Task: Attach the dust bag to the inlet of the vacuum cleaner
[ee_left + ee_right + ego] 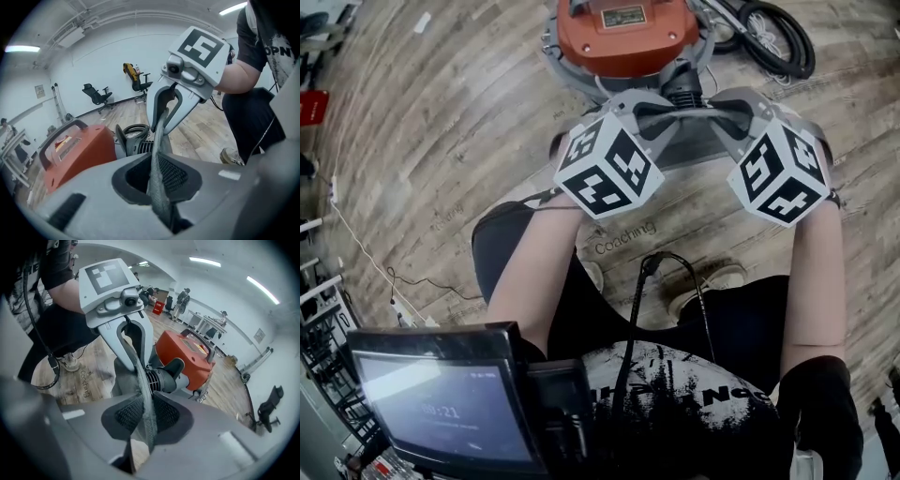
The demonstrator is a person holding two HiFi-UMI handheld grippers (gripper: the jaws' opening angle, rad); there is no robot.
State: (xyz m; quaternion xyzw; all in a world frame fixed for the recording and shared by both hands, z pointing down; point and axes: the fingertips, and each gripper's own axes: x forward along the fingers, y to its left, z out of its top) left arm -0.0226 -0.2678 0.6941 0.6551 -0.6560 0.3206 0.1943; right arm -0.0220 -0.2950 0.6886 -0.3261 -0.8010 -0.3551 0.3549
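Fingers of left gripper and right gripper nearly closed, each pinching dust bag edge stretched sideways between them, inlet just beyond at upper centre, equally near both

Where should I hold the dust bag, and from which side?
Grip the dust bag by its thin fabric edge, at two opposite points, from the outer sides: flat cloth fits between jaws. The left gripper and right gripper pinch it so, taut near the inlet.
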